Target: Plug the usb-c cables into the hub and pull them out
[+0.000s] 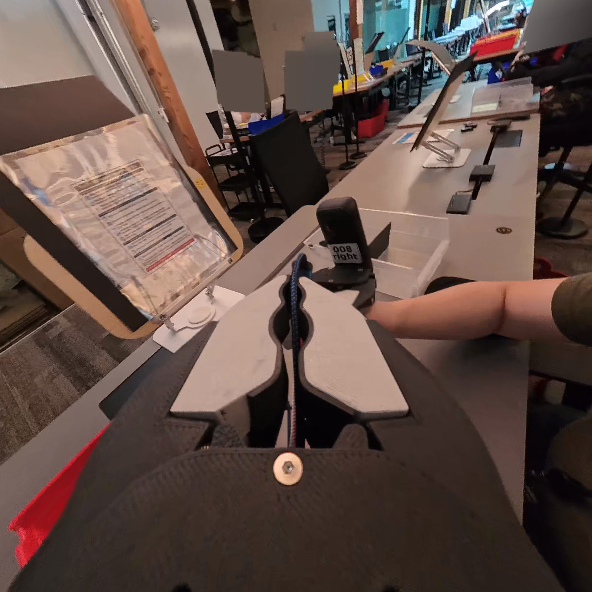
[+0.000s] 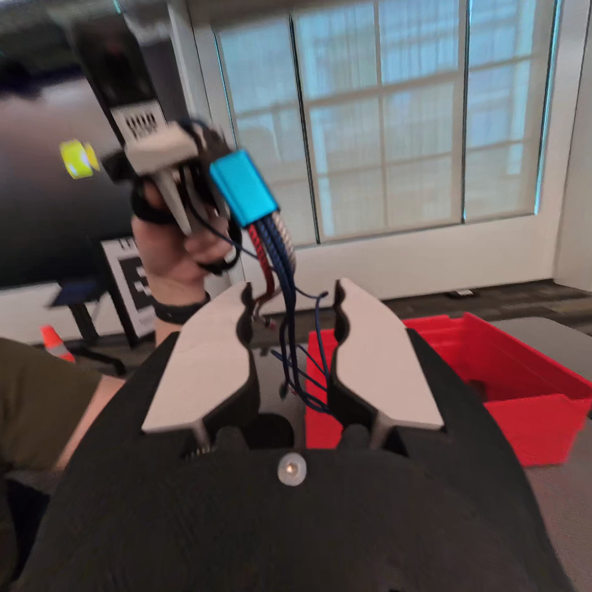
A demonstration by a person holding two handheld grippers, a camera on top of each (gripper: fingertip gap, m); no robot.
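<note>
Two claws work in mid-air — left claw (image 1: pixel 293 288) pinches a blue braided cable (image 1: pixel 294 320) below the blue hub (image 2: pixel 243 189); right claw (image 2: pixel 293 299) gapes wide around dangling cables (image 2: pixel 288 304).

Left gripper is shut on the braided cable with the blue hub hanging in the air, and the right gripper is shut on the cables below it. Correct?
Not quite. The right gripper is open: the right wrist view shows its fingers spread, with the cables hanging loose between them. The rest holds: the left gripper is shut on the braided cable, and the blue hub hangs in the air.
</note>
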